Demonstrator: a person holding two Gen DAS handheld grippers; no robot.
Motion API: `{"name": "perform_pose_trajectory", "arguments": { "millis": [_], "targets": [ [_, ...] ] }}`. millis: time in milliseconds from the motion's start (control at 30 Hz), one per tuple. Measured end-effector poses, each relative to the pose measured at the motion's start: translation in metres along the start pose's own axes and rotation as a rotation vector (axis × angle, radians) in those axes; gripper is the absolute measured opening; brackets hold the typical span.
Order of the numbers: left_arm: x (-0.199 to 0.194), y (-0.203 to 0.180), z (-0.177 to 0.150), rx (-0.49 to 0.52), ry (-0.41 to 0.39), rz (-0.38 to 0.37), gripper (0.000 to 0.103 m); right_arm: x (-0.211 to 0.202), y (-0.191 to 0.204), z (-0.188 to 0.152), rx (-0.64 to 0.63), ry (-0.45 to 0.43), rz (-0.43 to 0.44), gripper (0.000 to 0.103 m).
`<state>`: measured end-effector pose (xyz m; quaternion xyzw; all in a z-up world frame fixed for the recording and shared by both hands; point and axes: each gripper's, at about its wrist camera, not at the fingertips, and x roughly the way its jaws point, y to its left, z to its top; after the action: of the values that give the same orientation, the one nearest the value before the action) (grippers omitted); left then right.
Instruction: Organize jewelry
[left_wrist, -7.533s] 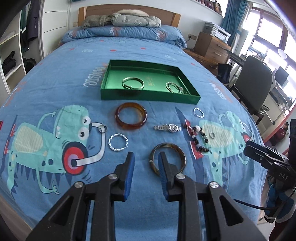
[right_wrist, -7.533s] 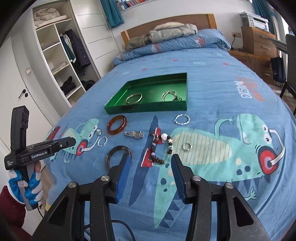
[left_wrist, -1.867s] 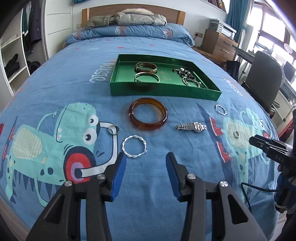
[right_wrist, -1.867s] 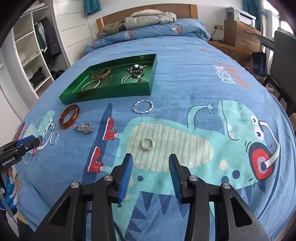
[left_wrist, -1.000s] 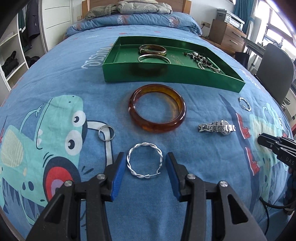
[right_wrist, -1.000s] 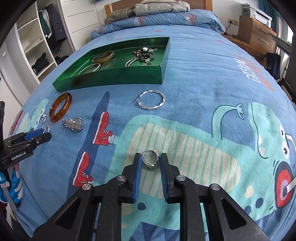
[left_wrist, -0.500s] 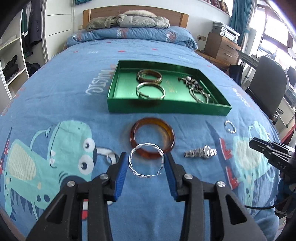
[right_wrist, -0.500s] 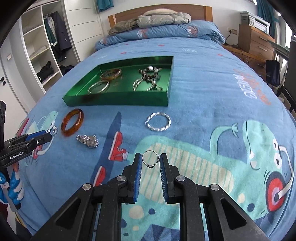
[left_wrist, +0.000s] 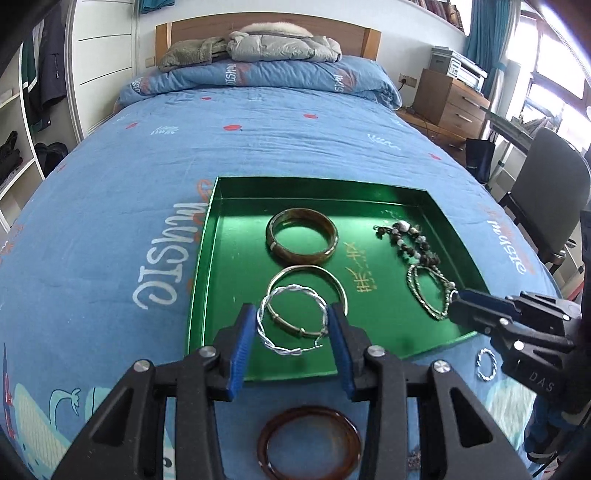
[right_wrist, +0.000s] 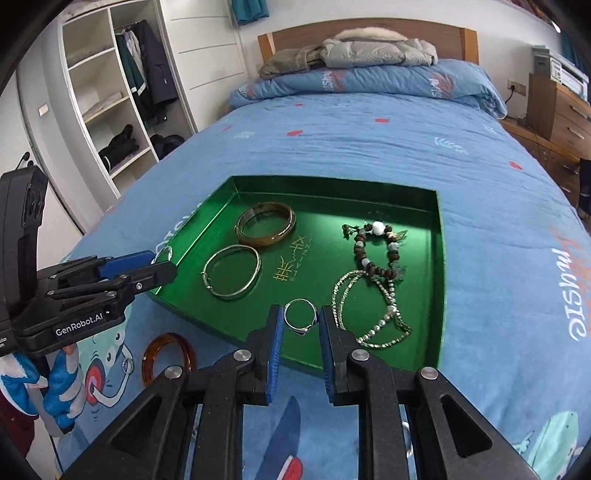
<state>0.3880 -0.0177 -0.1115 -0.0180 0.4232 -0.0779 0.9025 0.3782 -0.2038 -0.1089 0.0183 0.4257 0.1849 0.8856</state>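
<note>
**Both grippers carrying pieces over green tray**

Left gripper (left_wrist: 291, 325) clamped on twisted silver hoop (left_wrist: 293, 320); housing reads "GenRobot.AI". Right gripper (right_wrist: 301, 321) clamped on silver ring (right_wrist: 301, 317); housing reads "DAS". Both hang above the tray's (right_wrist: 439, 266) near edge. Beyond: gold characters on tray floor, "MUSIC" on duvet (left_wrist: 155, 266).

Both grippers, the left gripper (left_wrist: 291, 325) and the right gripper (right_wrist: 301, 323), are showing black frames, blue pads lining the jaws and silver screws behind them; a blue-and-white glove (right_wrist: 55, 384) is covering the hand.
</note>
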Motion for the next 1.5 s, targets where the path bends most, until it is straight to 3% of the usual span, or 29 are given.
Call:
{"name": "perform_pose_trajectory", "arguments": {
  "millis": [233,400,700,900,1133,1300,1500],
  "targets": [
    [0.044,0.014,0.010,-0.017,0.074,0.051,0.037,0.053,-0.004,0.004,-0.035,0.113,-0.014,0.019],
    [0.060,0.019,0.004,-0.026,0.104,0.065,0.037,0.059,-0.002,0.003,-0.058,0.122,-0.030,0.020],
    [0.054,0.020,0.010,-0.006,0.135,0.046,0.038,0.056,0.007,0.002,-0.112,0.148,-0.077,0.023],
    [-0.003,0.020,0.023,0.006,0.054,0.023,0.038,0.021,0.013,0.004,-0.102,0.094,-0.088,0.025],
    [-0.110,0.021,0.028,0.015,-0.106,0.017,0.038,-0.078,0.034,0.007,-0.128,-0.066,-0.087,0.029],
    [-0.165,0.023,0.007,0.018,-0.135,0.056,0.038,-0.146,0.043,-0.006,-0.129,-0.152,-0.099,0.032],
    [-0.219,0.022,-0.033,0.005,-0.192,0.154,0.039,-0.207,0.050,-0.045,-0.104,-0.206,-0.107,0.035]
  ]
}}
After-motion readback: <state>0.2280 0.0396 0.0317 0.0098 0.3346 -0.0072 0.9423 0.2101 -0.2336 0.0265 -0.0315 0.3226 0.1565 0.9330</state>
